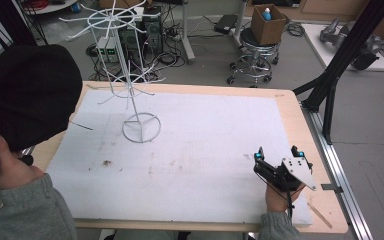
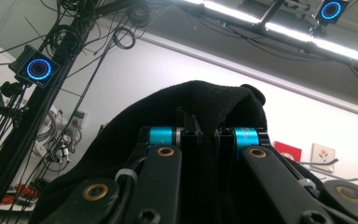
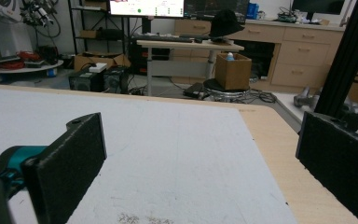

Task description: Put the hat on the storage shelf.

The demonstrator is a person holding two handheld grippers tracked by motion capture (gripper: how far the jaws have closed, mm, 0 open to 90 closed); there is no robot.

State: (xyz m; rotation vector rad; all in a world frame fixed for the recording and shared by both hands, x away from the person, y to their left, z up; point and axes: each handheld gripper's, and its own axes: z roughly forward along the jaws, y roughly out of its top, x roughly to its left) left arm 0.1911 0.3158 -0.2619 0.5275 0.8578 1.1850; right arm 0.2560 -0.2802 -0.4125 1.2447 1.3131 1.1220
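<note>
Black hat [image 2: 186,116] clamped in left gripper [image 2: 207,137], right gripper [image 1: 279,155] gaping

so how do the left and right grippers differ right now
The left gripper is shut on a black hat and raised at the table's left edge; the right gripper is open, holds nothing and sits low over the white mat near the right corner. Both have black jaws with blue parts.

Matt black knit cloth hat [image 1: 27,95], white-coated wire rack [image 1: 130,75] (smooth), pale wooden table [image 1: 307,150].
</note>
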